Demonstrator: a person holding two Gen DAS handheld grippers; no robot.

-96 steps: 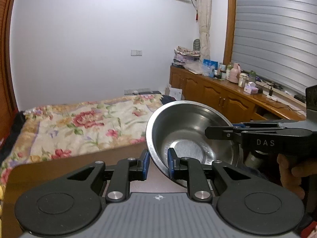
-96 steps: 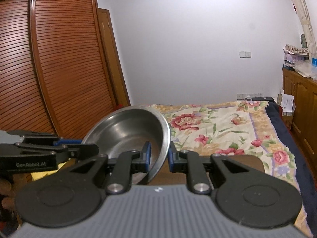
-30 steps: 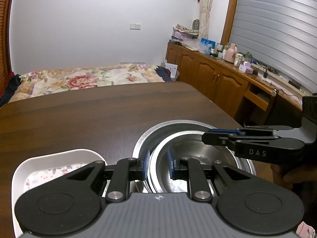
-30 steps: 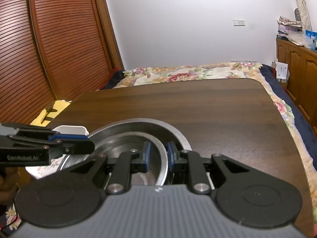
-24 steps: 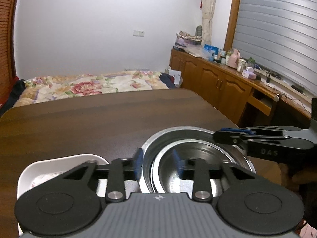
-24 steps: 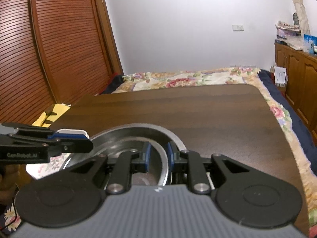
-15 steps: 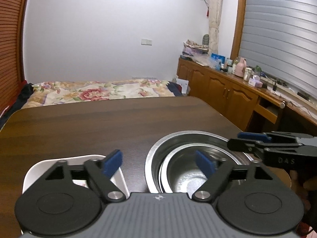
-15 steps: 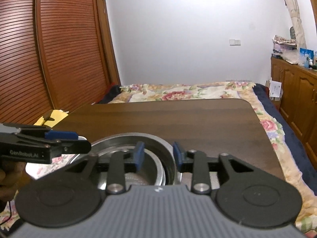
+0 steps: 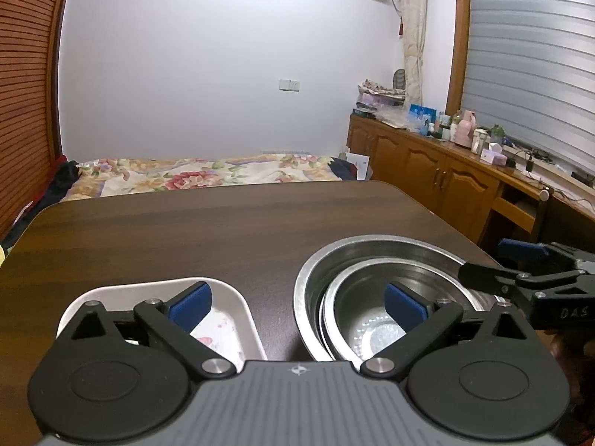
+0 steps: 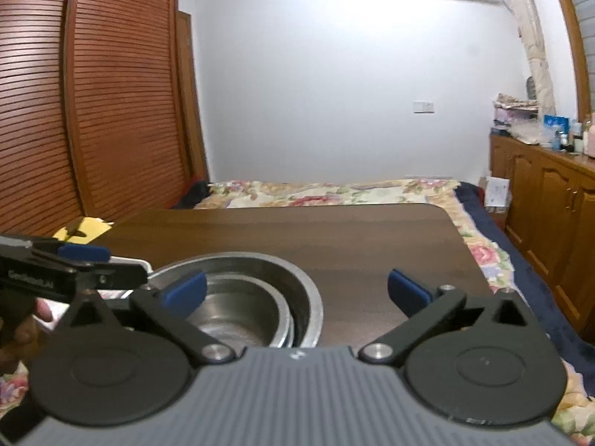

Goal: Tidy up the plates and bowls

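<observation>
The left hand-held gripper (image 9: 297, 306) is seen with its jaws opening and nothing gripped, its blue pads (image 9: 190, 304) spread over the white dish (image 9: 238, 299) and the steel bowls. The right hand-held gripper (image 10: 297, 291) is likewise opening and empty. The smaller steel bowl (image 9: 357, 319) is nested inside the larger steel bowl (image 9: 316, 278) on the dark wooden tabletop (image 9: 186, 230), just beside the dish.

Two black hand-held grippers with blue pads

The left gripper (image 9: 298, 306) and right gripper (image 10: 296, 289) each carry black linkage arms on round black discs, silver pivot screws, blue fingertip pads (image 9: 189, 304) and a ribbed grey housing; white lettering marks each gripper's side, "DAS" on the right one.
</observation>
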